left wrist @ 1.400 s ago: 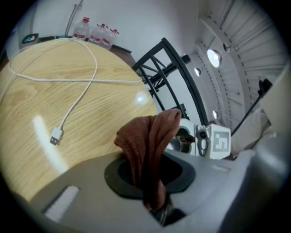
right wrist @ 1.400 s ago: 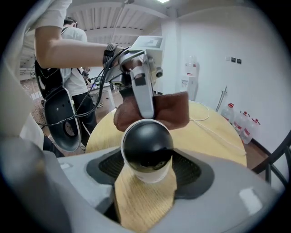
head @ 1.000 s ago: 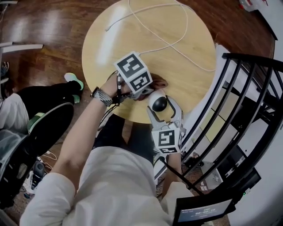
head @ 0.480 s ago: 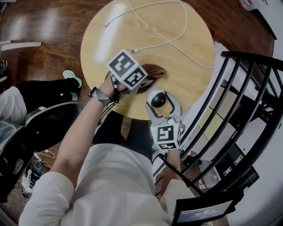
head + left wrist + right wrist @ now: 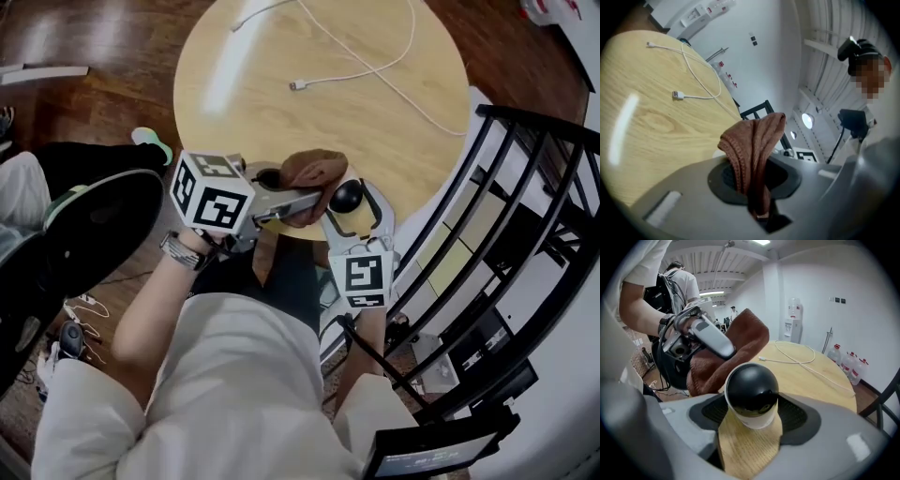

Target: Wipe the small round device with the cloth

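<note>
The right gripper (image 5: pixel 751 414) clamps the hard, likely slippery device (image 5: pixel 751 389) at its base, while the left gripper (image 5: pixel 757 186) pinches the soft cloth (image 5: pixel 752 140).

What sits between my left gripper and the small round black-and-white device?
The brown knitted cloth, clamped by the left gripper, bunches right beside the small round black-and-white device; the right gripper view shows it.

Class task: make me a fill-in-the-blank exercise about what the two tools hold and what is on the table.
The left tool is shut on a cloth coloured ____.
The right tool grips the small round device, whose dome is ____.
The white cable lies on a wooden table whose top is ____ in shape.
Missing words: brown; black; round.
</note>
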`<action>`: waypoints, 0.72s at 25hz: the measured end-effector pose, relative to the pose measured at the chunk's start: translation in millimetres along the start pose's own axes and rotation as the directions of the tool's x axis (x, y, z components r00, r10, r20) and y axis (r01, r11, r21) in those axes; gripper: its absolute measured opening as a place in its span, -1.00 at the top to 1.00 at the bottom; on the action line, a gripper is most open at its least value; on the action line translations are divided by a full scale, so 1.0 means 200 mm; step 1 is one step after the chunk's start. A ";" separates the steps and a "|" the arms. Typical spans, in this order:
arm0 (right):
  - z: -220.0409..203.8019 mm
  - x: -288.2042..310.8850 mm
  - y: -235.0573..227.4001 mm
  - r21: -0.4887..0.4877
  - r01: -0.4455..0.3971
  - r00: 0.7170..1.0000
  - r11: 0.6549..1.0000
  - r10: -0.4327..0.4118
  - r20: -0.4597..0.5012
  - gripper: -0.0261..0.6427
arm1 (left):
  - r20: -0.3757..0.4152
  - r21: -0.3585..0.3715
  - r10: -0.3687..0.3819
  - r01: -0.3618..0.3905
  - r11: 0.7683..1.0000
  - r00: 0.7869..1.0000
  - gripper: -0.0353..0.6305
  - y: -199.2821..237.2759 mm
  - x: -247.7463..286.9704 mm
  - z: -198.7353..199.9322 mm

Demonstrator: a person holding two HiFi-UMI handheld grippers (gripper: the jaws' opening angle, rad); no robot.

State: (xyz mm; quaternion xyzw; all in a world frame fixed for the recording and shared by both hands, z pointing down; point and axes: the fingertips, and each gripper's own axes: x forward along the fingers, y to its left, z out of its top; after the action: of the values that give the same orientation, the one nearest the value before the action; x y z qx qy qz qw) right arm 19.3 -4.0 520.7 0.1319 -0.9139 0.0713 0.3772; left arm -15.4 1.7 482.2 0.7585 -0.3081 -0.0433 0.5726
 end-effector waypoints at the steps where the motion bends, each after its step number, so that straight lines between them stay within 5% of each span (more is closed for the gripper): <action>1: 0.00 0.00 0.00 0.003 0.002 1.000 1.000 -0.002 -0.001 -0.06 | -0.003 -0.001 -0.015 0.015 1.000 1.000 0.67 0.00 0.02 -0.02; 7: 0.02 -0.01 0.00 0.010 -0.005 1.000 1.000 0.005 0.015 -0.06 | 0.087 -0.068 -0.099 0.105 0.992 0.991 0.67 0.03 0.01 -0.01; 18: -0.13 0.02 -0.04 0.023 -0.014 0.998 1.000 0.015 -0.057 -0.06 | 0.092 -0.175 -0.046 0.062 0.983 0.995 0.67 0.24 0.08 -0.05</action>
State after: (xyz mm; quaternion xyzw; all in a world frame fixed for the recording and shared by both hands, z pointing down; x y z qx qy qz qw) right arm 36.1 -6.1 543.0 0.1275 -0.9027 0.0884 0.4014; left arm -18.9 -5.0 532.8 0.7100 -0.3072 -0.1195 0.6223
